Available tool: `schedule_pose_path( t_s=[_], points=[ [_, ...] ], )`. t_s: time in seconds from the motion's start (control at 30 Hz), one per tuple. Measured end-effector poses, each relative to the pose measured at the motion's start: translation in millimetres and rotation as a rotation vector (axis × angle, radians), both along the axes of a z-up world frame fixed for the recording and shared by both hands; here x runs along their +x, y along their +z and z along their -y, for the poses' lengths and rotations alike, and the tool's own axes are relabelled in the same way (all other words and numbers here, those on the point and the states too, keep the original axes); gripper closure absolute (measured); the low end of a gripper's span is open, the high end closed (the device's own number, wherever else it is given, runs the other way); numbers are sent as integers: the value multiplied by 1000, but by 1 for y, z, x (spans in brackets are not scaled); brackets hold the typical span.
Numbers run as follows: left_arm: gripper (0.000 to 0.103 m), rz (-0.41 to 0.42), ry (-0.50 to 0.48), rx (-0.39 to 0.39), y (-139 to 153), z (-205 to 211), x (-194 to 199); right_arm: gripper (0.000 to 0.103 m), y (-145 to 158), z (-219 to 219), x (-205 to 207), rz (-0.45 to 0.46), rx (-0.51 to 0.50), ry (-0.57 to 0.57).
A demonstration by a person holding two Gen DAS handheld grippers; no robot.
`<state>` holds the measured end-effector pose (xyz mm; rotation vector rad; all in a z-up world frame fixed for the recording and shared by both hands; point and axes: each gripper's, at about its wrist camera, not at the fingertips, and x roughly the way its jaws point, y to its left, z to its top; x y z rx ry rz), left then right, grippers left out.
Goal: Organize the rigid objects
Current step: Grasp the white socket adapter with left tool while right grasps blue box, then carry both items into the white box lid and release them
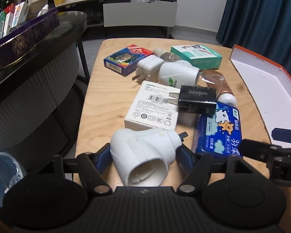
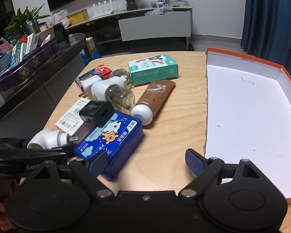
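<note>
My left gripper (image 1: 145, 149) is shut on a white plug-in adapter (image 1: 145, 151), one blue pad on each flank, its round socket facing the camera. In the right wrist view the adapter (image 2: 48, 137) lies low over the near left corner of the wooden table (image 2: 164, 145). My right gripper (image 2: 147, 162) stands open above the table's front edge; its left finger (image 2: 99, 163) sits against the near corner of a blue tin (image 2: 110, 137). To its right lies an orange-rimmed shallow box (image 2: 250, 116) with a bare white floor.
A pile fills the table's middle: white carton (image 1: 153, 106), black charger (image 1: 197, 101), white plug (image 1: 147, 68), white vaporiser (image 1: 176, 73), card box (image 1: 126, 60), teal box (image 2: 153, 68), brown tube (image 2: 155, 95). A dark counter with a purple tray (image 1: 29, 31) stands left.
</note>
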<state>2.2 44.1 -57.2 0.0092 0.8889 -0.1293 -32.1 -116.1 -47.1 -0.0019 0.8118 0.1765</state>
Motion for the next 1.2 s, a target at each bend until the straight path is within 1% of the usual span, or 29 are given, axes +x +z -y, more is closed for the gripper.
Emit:
schedule_pose_path(
  t_s=[0.13,0.33,0.4,0.43,0.57,0.63,0.7,0.73,0.77,0.8,1.03,1.2],
  points=[
    [30,12,4,-30,2,-5,-6,1,1,-6,5,-8,-1,9],
    [30,29,44,-53,10,-15,-15,1,5,-24,19,-38,38,0],
    [36,31,54,-58,12,-19,-16,1,4,-31,28,-55,55,-18],
    [36,32,57,-66,13,-20,-16,1,2,-35,32,-62,54,-31],
    [36,30,60,-57,10,-21,-15,1,-7,-50,45,-81,-3,-55],
    [36,29,56,-56,8,-21,-14,1,-12,-53,49,-110,-43,-62],
    [36,35,49,-51,8,-20,-15,3,-19,-48,51,-147,-69,-84],
    [36,40,46,-46,8,-19,-16,9,-19,-44,49,-125,-93,-87],
    [36,43,45,-44,8,-19,-17,21,-19,-41,47,-111,-115,-91],
    [36,42,44,-48,8,-19,-17,28,-17,-38,46,-102,-126,-94],
    [36,65,43,-78,18,-16,-21,28,-13,-6,36,-85,-106,-65],
    [36,76,18,-97,27,-4,-25,28,9,20,21,-15,-77,-50]
  ],
)
